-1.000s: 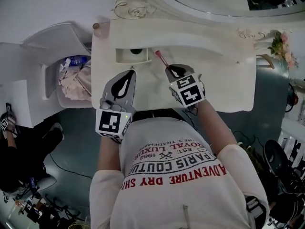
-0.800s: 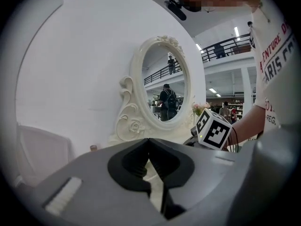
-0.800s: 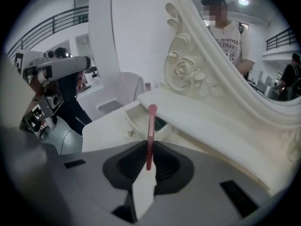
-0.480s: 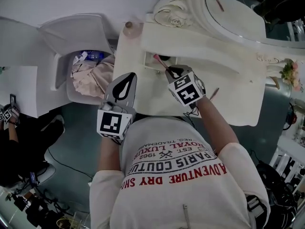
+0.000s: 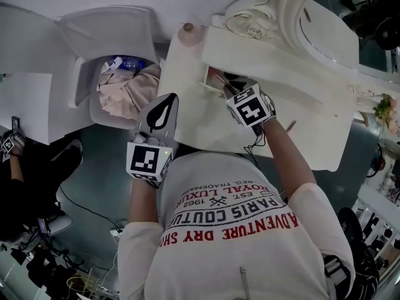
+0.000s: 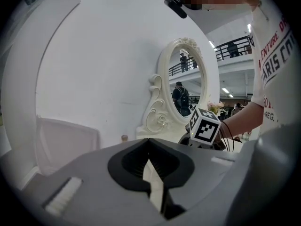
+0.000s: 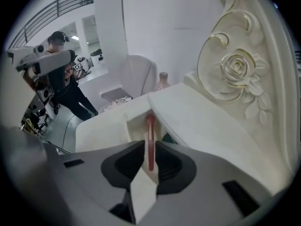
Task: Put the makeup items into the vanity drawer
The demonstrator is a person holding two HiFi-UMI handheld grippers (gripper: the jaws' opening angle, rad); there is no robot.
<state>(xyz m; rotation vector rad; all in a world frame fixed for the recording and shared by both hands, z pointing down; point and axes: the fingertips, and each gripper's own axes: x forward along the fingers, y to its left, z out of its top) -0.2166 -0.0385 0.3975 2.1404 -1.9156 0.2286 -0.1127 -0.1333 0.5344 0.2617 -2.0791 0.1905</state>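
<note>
My left gripper point(image 5: 167, 102) hangs back, jaws together and empty, leaving access free. My right gripper point(image 7: 149, 149), jaws just eased wider, pinches the pink makeup stick point(image 7: 150, 135), angled down at the open vanity drawer point(image 7: 134, 126) so release should drop it inside.

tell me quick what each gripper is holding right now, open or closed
Left gripper: closed, nothing between its jaws.
Right gripper: closed on a slim pink makeup stick, tip at the open white vanity drawer.
</note>
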